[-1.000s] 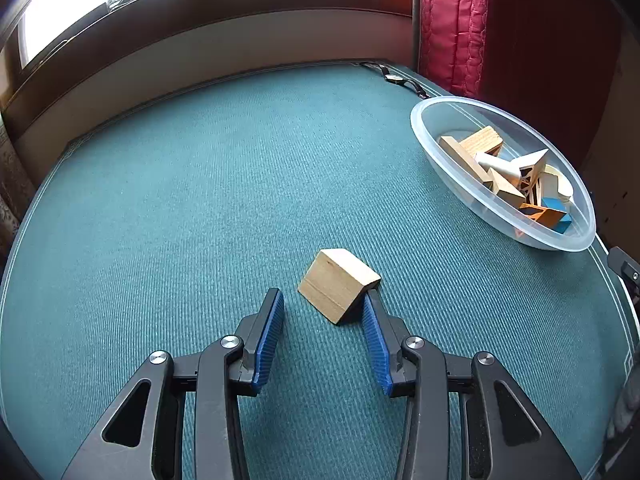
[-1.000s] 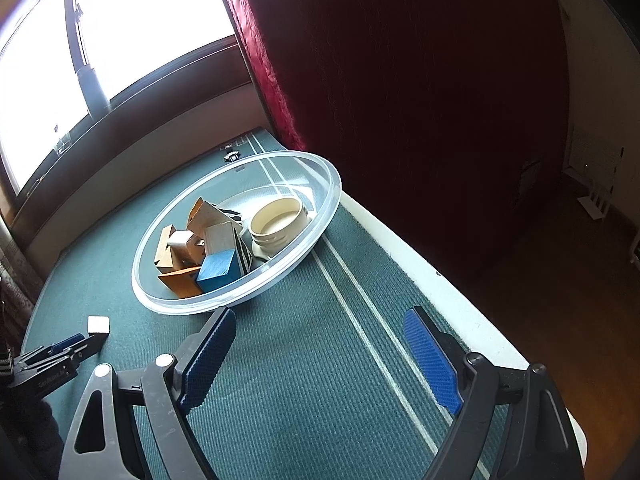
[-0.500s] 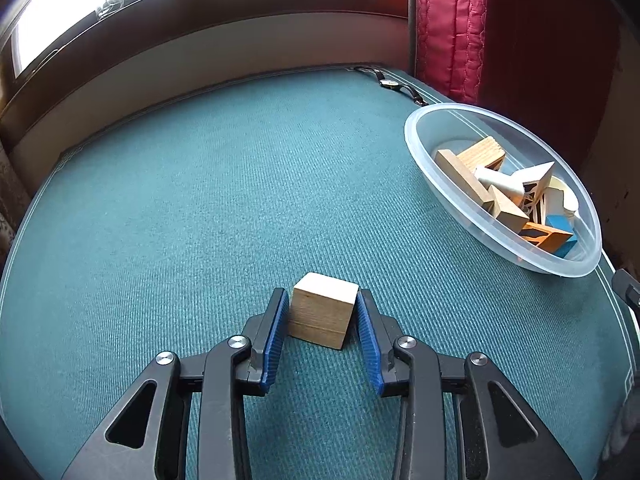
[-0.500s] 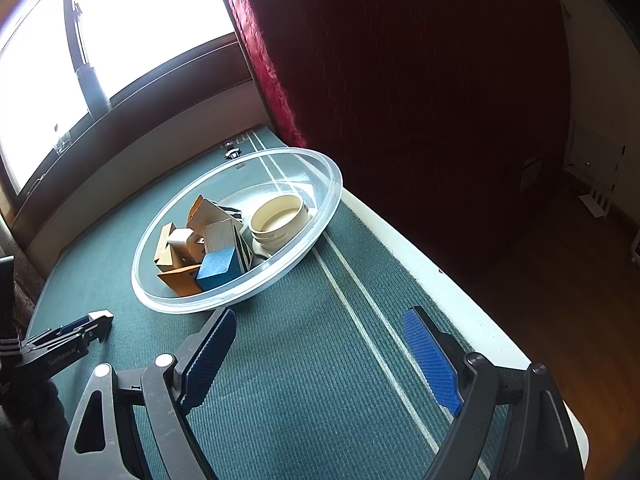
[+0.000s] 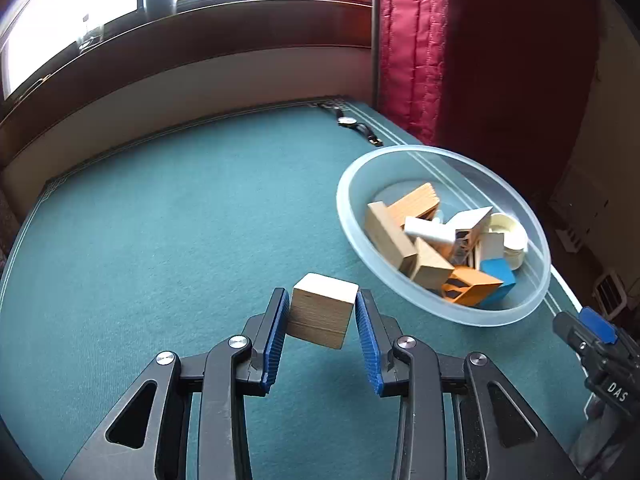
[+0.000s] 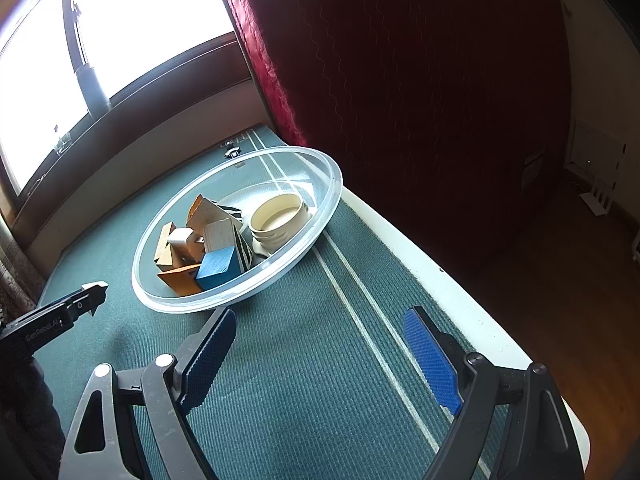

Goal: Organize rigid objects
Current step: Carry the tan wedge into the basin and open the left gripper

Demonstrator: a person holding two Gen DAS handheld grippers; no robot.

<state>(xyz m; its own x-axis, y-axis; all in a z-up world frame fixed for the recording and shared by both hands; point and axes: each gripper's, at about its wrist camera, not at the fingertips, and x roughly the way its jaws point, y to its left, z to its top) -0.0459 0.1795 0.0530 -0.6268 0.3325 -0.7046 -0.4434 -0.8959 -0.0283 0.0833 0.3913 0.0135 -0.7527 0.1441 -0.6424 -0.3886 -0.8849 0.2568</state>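
Left gripper (image 5: 322, 314) is clamped on the wooden block (image 5: 322, 310), the clear bowl (image 5: 348, 216) lying toward two o'clock, while the right gripper (image 6: 316, 354) hangs open beside it.

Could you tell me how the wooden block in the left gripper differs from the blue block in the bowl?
The wooden block is bare pale wood; the blue block is painted blue. The wooden block is clamped in the left gripper, clear of the green cloth; the blue block rests in the clear bowl among other pieces. Both are boxy and rigid.
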